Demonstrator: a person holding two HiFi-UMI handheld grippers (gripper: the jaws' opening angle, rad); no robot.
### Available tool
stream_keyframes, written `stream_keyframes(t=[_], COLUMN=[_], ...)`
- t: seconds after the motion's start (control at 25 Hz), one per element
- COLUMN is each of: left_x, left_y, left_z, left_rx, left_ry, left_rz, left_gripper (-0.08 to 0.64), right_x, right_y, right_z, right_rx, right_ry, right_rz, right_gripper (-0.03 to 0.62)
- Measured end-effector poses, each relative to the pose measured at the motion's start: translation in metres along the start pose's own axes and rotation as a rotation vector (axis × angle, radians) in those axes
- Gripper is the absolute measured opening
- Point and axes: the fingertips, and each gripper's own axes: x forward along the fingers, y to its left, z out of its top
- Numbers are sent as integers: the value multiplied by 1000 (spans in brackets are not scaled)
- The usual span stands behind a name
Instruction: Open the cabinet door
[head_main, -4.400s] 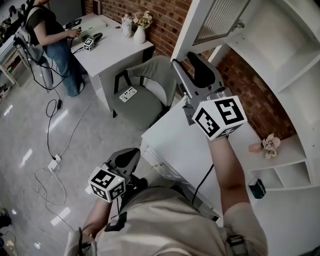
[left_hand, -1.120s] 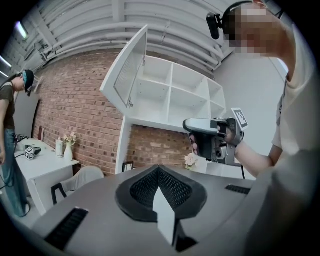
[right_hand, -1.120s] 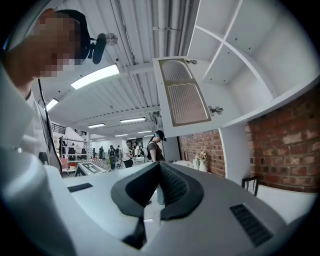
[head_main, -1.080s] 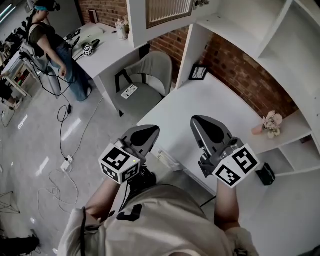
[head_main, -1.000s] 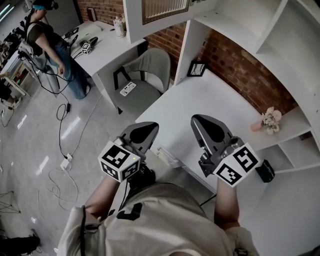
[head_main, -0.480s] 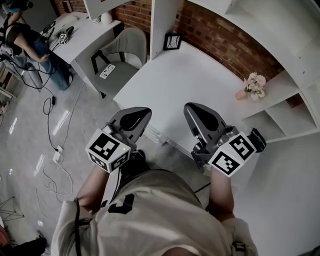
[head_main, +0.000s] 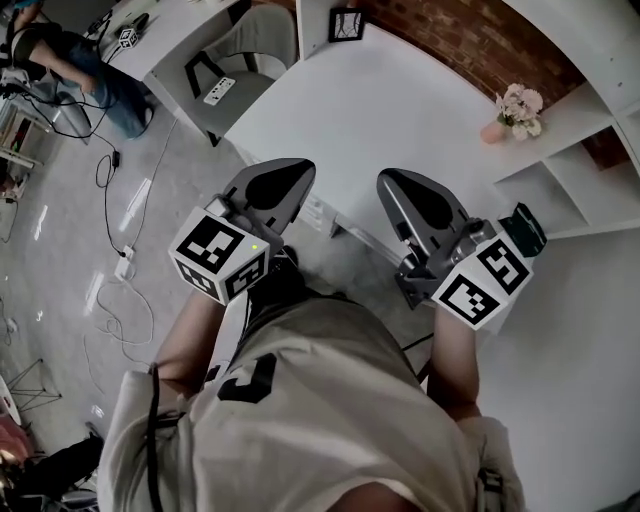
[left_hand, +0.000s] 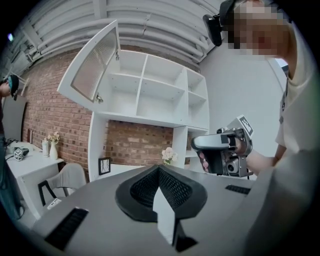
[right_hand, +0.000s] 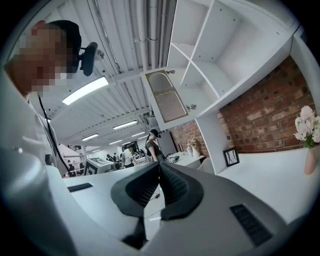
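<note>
cabinet door (left_hand: 92, 62) stands open; left tongs (left_hand: 159, 170) and right tongs (right_hand: 159, 167) both closed, empty (held clear at desk (head_main: 400, 100) edge, job looks done)

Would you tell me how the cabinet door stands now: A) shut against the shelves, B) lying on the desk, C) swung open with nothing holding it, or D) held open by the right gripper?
C: the cabinet door stands swung out from the shelves, with the left gripper and right gripper both shut and far from it.

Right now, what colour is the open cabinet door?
White door with a ribbed panel; left gripper view.
</note>
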Motion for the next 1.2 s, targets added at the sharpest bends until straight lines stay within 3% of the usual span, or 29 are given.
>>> stream_keyframes(t=[0.6,0.84,1.2], left_x=[-8,-17,-19], left_y=[-54,-58,-47], left_z=[-24,-27,-27], left_rx=[-11,-8,3], left_ry=[69,90,88], left_rz=[-8,7,-51], left_gripper=[15,15,15], right_x=[-39,-41,-31], right_y=[15,21,26], right_z=[-37,-47,-56], right_rx=[90,119,124], right_ry=[28,52,76], right_rz=[34,57,4], right_gripper=[26,26,26])
